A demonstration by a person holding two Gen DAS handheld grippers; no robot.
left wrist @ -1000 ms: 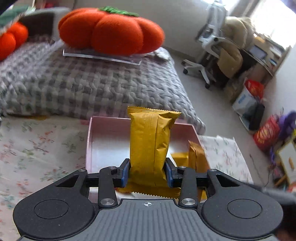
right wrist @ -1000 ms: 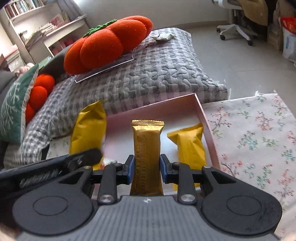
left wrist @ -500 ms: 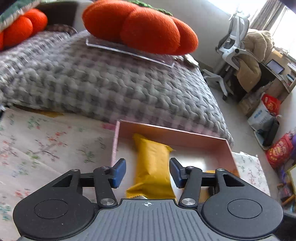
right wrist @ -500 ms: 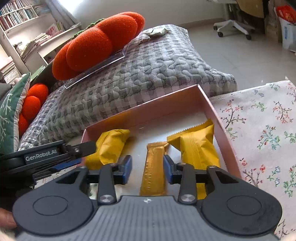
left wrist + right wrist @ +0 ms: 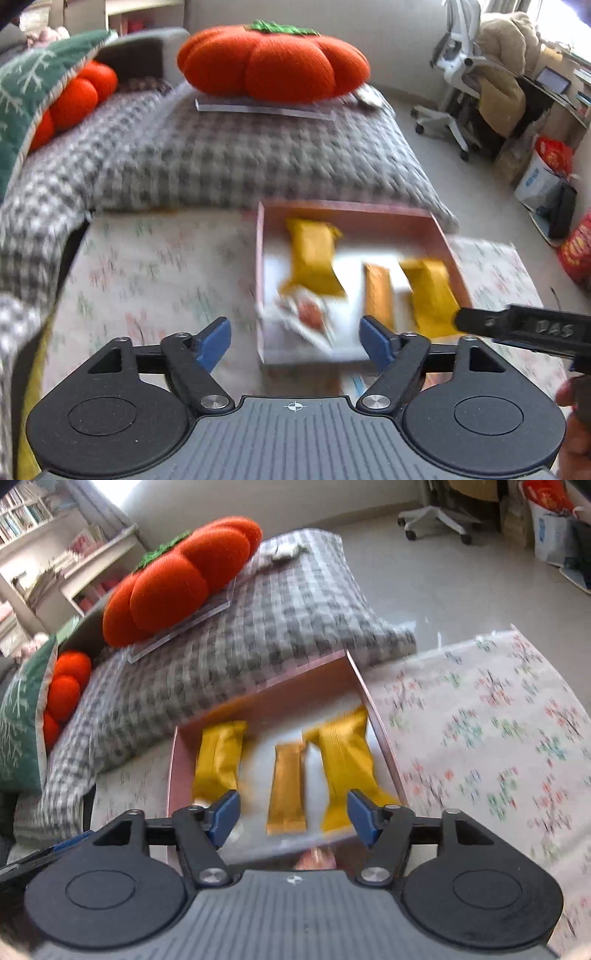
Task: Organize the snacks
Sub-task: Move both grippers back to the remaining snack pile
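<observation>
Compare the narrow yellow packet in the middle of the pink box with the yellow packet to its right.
The middle narrow packet is a slim bar; the right-hand packet is clearly wider and puffier. The narrow one looks more orange-gold, the right one brighter yellow. The right one's top end reaches farther toward the pink box's back wall. Both lie flat, lengthwise, side by side inside the box, neither held by a claw.

Three glossy yellow foil snack packets (image 5: 218,760) lie in the smooth pink cardboard box (image 5: 380,734). Behind the box, a rough woven checked cushion (image 5: 266,627) carries a fuzzy orange plush pumpkin (image 5: 177,579).
</observation>
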